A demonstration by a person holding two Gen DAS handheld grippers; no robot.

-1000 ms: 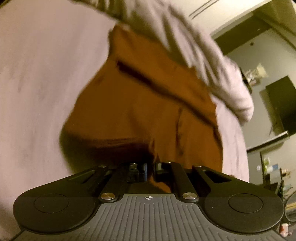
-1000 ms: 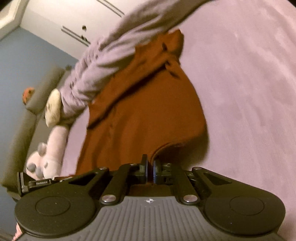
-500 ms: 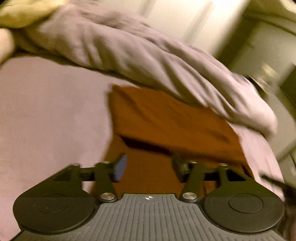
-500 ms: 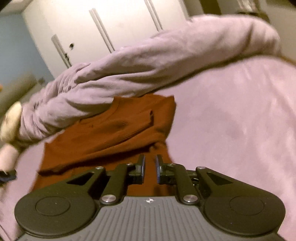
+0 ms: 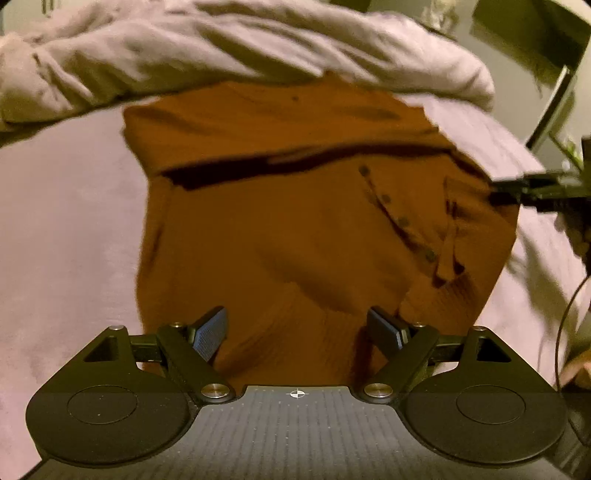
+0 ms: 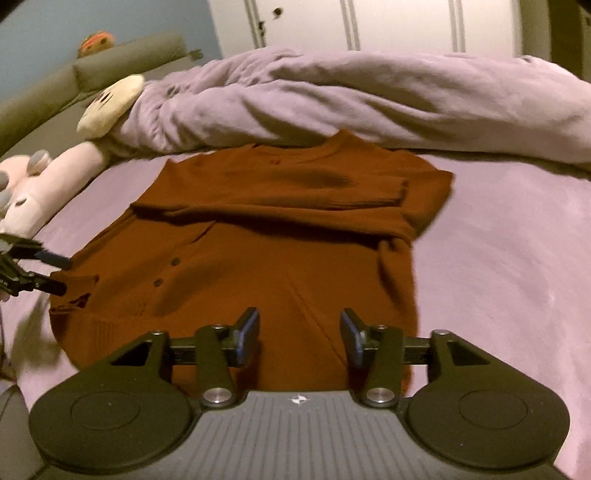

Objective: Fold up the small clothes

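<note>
A rust-brown buttoned cardigan (image 5: 314, 229) lies flat on the lilac bed sheet (image 5: 66, 229), with its far part and a sleeve folded across it. My left gripper (image 5: 297, 328) hangs over the near hem. Its jaws are opening wide and the pads do not press the cloth. In the right wrist view the cardigan (image 6: 280, 236) fills the middle. My right gripper (image 6: 299, 332) stands over its near edge with its jaws opening and nothing pinched. Each gripper shows in the other's view: the right gripper (image 5: 535, 188) at the cardigan's right side, the left gripper (image 6: 40, 273) at its left corner.
A crumpled lilac duvet (image 6: 369, 99) lies along the cardigan's far side. Plush toys (image 6: 40, 184) and a grey bolster (image 6: 92, 70) sit at the far left. White wardrobe doors (image 6: 369, 22) stand behind. A thin cable (image 5: 565, 314) hangs at the right edge.
Both grippers were shut on the cardigan's edge a second ago and have let it go, their jaws spreading. Both views rolled level, and the cardigan now lies folded flat.
</note>
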